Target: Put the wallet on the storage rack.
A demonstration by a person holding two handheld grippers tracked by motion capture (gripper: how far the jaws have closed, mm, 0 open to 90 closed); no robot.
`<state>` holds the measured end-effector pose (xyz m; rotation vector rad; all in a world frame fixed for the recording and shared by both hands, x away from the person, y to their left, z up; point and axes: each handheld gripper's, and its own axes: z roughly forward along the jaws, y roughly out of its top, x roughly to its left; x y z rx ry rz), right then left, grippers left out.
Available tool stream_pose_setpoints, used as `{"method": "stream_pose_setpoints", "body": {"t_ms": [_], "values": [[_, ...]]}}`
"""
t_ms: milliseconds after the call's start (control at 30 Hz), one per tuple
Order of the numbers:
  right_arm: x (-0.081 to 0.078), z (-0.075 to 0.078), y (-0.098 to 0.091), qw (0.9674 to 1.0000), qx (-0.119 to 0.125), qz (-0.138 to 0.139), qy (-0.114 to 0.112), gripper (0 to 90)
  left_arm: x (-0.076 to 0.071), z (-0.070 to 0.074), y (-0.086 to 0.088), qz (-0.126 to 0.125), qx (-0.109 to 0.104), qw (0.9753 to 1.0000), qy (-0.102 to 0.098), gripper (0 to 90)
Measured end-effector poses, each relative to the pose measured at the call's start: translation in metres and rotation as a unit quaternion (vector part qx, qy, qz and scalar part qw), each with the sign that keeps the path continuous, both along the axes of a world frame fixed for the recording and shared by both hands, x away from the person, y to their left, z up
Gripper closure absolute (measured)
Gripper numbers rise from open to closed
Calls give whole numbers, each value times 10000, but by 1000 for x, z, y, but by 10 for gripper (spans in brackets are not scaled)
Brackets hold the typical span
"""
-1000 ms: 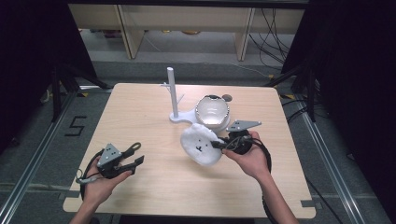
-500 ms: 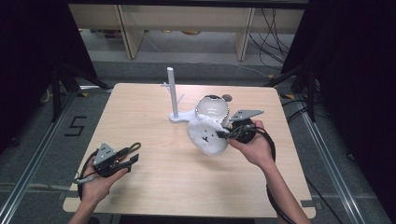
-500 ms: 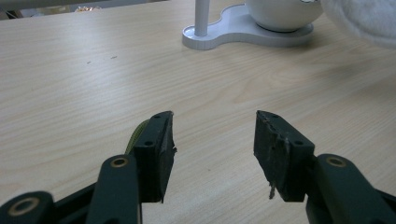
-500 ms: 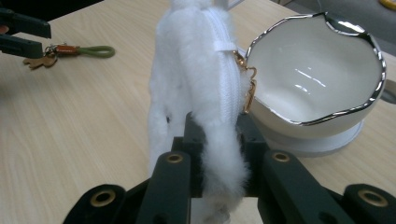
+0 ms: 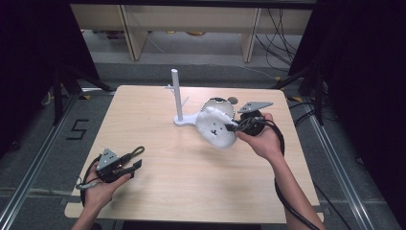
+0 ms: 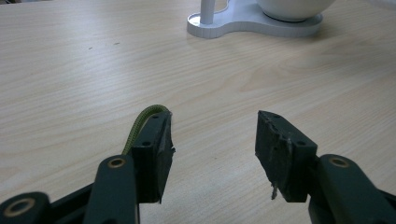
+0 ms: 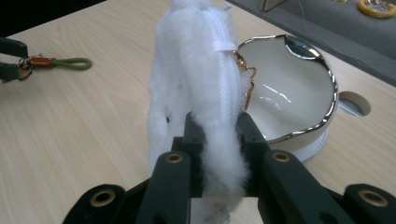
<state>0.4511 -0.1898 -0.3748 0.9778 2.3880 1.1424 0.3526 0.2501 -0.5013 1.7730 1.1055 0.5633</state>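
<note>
- A light wooden table [image 5: 158, 191] is seen from above in a dim room, with dark frames at either side and wooden shelving beyond a grey floor.
- Toward the far middle of the table, a white stand [image 5: 178, 100] with an upright post is set; its flat base extends rightward beneath a white bowl [image 7: 285, 107] with a gold, uneven rim.
- The right gripper [image 5: 234, 127] is clenched on a white fluffy pouch [image 5: 216, 128]; in the right gripper view the fur is pinched between both black jaws, and a white zipper with a gold pull runs along the upper edge of the pouch.
- The pouch is held off the table, just in front of and partly over the bowl, and a small embroidered face is visible on its side in the high view.
- The left gripper [image 6: 212, 140] is held near the person's left front corner of the table, well apart from the stand; its jaws stand released with only bare wood between them, having just been opening.
- A green cord loop [image 6: 140, 122] is seen beside the outer face of the left-hand jaw in the left gripper view.
</note>
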Motion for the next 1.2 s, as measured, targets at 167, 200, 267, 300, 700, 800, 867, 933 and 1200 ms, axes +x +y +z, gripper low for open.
{"method": "stream_pose_setpoints", "body": {"t_ms": [167,200,267,300,700,800,867,933,1200], "values": [[8,7,0,10000,-2,-79,-46,787,0,-2,-1,-20,-4,10000,3,453],[9,7,0,10000,-7,-52,-64,787,0,-2,-1,-32,7,10000,12,453],[13,9,0,9999,-26,-94,-59,787,0,-2,-1,-33,6,10000,17,453],[14,9,1,9999,-7,-121,-104,787,0,-3,-1,-41,-7,10000,16,453],[35,12,2,9997,-112,-180,-155,786,0,-4,0,-33,-55,10000,35,450],[39,14,2,9995,-159,-204,-157,786,0,-4,0,-29,-61,10000,33,450],[42,16,2,9995,-145,-264,-124,786,0,-4,-1,-31,-75,10000,34,450],[48,15,3,9993,-116,-262,-243,785,0,-4,0,-28,-78,10000,35,449],[60,16,7,9988,-258,-340,-225,783,1,-4,1,-16,-82,10000,50,448]]}}
